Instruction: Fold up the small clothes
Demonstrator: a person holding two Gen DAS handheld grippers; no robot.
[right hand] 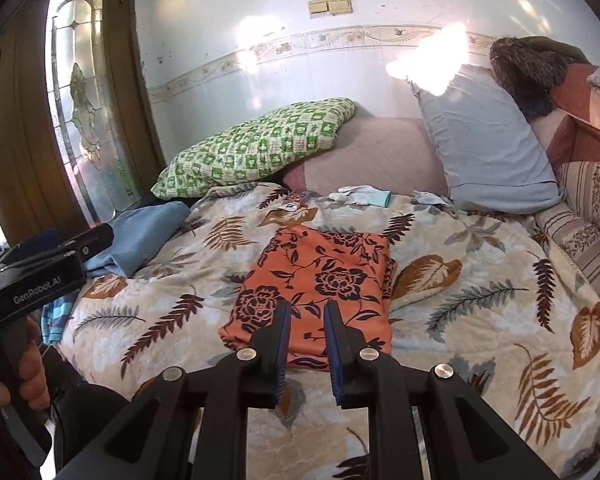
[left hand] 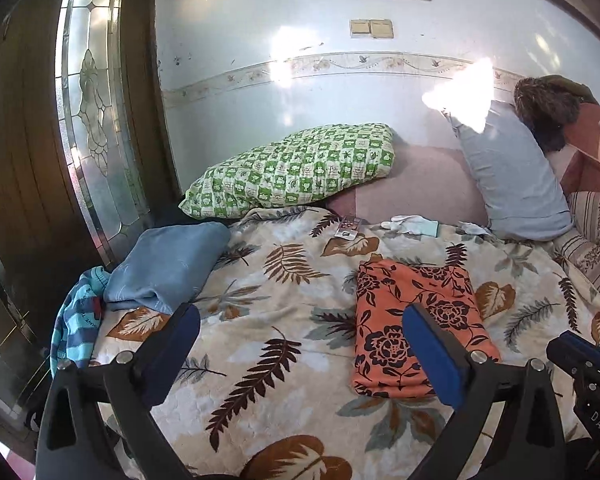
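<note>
A folded orange garment with dark flowers lies flat on the leaf-print bedspread; it also shows in the right wrist view. My left gripper is wide open and empty above the bedspread, left of the garment. My right gripper hovers over the garment's near edge, jaws narrowly apart, holding nothing. A blue folded cloth and a striped blue garment lie at the bed's left edge.
A green checked pillow and a grey pillow lean at the wall. White socks and a small packet lie at the far end. A glass-panelled door stands left. Striped bedding is piled right.
</note>
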